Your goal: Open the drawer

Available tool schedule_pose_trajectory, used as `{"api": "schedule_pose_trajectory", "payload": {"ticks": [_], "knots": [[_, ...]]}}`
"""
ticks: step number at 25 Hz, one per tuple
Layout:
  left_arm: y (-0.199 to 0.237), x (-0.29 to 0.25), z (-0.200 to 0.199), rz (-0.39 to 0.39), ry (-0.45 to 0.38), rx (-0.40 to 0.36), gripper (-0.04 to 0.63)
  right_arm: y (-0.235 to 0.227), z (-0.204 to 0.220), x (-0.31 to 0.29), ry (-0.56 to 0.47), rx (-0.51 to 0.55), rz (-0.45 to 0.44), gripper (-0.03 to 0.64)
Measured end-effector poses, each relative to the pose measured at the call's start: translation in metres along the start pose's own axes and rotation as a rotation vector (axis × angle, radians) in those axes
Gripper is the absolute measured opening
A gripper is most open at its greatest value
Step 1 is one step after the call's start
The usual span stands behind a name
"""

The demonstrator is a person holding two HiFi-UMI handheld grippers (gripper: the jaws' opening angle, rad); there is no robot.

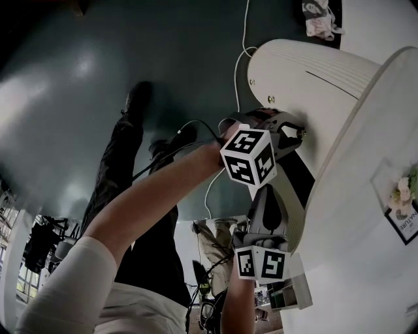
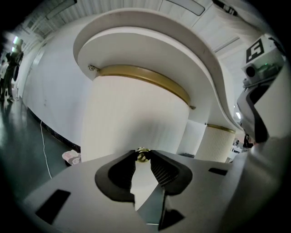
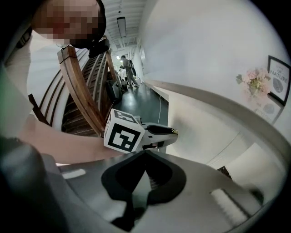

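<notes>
A white curved drawer front (image 1: pixel 313 75) (image 2: pixel 136 118) carries a small brass knob (image 2: pixel 142 155). My left gripper (image 1: pixel 298 133) (image 2: pixel 142 157) points at the front. The knob sits between its fingertips, and the jaws stand apart below it with the white front showing through the gap. In the right gripper view the left gripper (image 3: pixel 173 132) reaches toward the white front, its marker cube (image 3: pixel 123 135) behind it. My right gripper (image 1: pixel 266 199) (image 3: pixel 145 152) hangs lower and nearer, tips together, with nothing between them.
The white top (image 1: pixel 366 196) bears a framed card with flowers (image 1: pixel 401 209) (image 3: pixel 277 79). A white cable (image 1: pixel 241 59) and a crumpled cloth (image 1: pixel 320 19) lie on the dark floor. Wooden stairs (image 3: pixel 82 91) rise at the left, and a person (image 3: pixel 127 68) stands far down the corridor.
</notes>
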State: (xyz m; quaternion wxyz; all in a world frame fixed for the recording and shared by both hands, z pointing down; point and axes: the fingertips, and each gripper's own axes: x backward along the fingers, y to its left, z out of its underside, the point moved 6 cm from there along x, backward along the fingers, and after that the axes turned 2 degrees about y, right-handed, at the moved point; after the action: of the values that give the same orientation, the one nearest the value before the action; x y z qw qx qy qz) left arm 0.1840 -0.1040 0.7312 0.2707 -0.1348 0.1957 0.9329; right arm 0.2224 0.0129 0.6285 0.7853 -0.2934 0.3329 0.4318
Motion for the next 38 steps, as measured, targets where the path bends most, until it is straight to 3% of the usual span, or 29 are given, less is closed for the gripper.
{"api": "schedule_pose_trajectory", "payload": {"ticks": [12, 38], "knots": [[0.001, 0.001, 0.002, 0.048, 0.015, 0.007, 0.101, 0.0, 0.001, -0.003, 0.005, -0.013, -0.008, 0.011], [-0.015, 0.099, 0.046, 0.06, 0.1, 0.063, 0.101, 0.048, 0.033, 0.006, -0.006, -0.079, -0.012, 0.011]]}}
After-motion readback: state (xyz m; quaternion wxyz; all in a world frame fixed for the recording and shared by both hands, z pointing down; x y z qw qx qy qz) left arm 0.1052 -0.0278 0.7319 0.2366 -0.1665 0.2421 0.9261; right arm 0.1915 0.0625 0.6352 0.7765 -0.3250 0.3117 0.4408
